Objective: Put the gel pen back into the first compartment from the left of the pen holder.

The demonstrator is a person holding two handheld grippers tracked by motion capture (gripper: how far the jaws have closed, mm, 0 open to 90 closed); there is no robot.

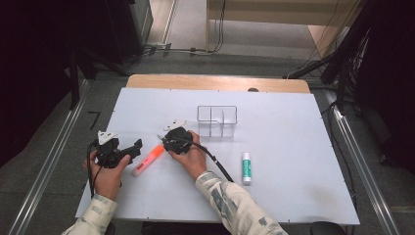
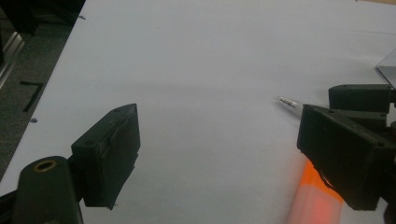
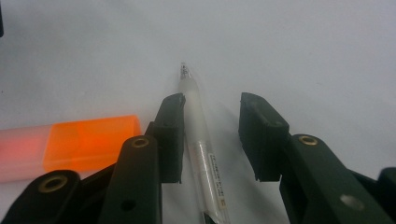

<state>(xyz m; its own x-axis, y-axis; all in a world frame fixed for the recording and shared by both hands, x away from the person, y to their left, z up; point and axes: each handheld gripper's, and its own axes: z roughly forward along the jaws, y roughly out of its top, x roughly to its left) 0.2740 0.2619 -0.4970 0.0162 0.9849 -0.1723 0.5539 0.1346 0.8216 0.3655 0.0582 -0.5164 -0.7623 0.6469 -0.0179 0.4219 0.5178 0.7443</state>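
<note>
A clear pen [image 3: 198, 135] lies on the white table [image 1: 284, 161], tip pointing away. My right gripper [image 3: 212, 100] is down over it, open, with the pen between its jaws: the left jaw rests against the barrel and the right jaw stands apart from it. An orange highlighter [image 3: 88, 140] with a pale cap lies just left of that gripper, also seen in the high view [image 1: 148, 160]. My left gripper [image 2: 217, 112] is held low at the table's left, wide open with nothing between its fingers. It points toward the highlighter [image 2: 313, 196] and the pen tip [image 2: 289, 101].
A clear plastic organiser [image 1: 217, 121] with several compartments stands behind the right hand. A white glue stick with a green label [image 1: 246, 168] lies to the right of the right forearm. The table's left edge is close to the left hand.
</note>
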